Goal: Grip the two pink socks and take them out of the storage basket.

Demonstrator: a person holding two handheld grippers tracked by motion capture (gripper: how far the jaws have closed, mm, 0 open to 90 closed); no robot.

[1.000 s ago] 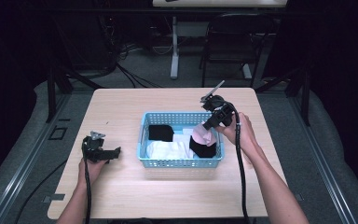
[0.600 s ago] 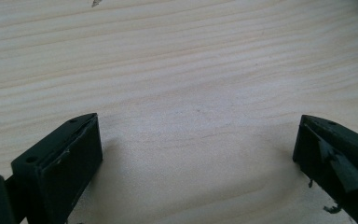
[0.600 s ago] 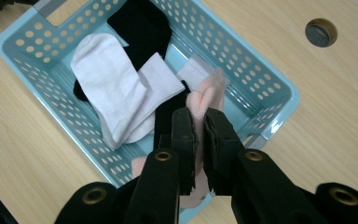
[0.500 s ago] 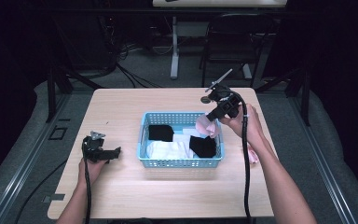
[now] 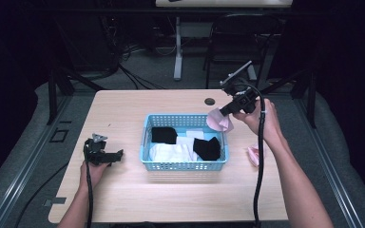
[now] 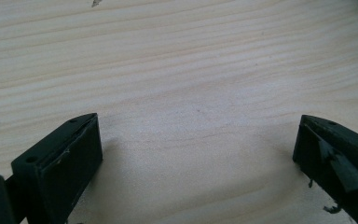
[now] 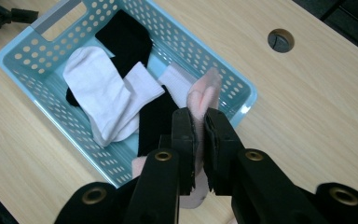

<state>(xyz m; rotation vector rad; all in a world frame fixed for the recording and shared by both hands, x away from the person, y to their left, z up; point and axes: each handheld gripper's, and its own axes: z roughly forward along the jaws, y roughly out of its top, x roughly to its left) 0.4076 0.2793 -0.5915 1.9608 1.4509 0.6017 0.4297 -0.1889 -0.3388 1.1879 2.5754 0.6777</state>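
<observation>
Clamping the pink sock (image 7: 204, 100), the right gripper (image 7: 199, 154) hangs above the basket (image 5: 185, 166); left gripper (image 6: 200, 158) fingers apart.

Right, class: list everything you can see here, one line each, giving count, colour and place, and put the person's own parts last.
Table: one, light wood, centre of the high view.
Basket: one, light blue, mid-table.
Black socks: two, black, in the basket.
White socks: at least two, white, in the basket.
Held pink sock: one, pink, hanging above the basket's far right corner.
Second pink sock: one, pink, on the table right of the basket.
Cable hole: one, dark, far table edge.
Left gripper: one, black, open, on the table left of the basket.
Right gripper: one, black, shut on the held pink sock.
</observation>
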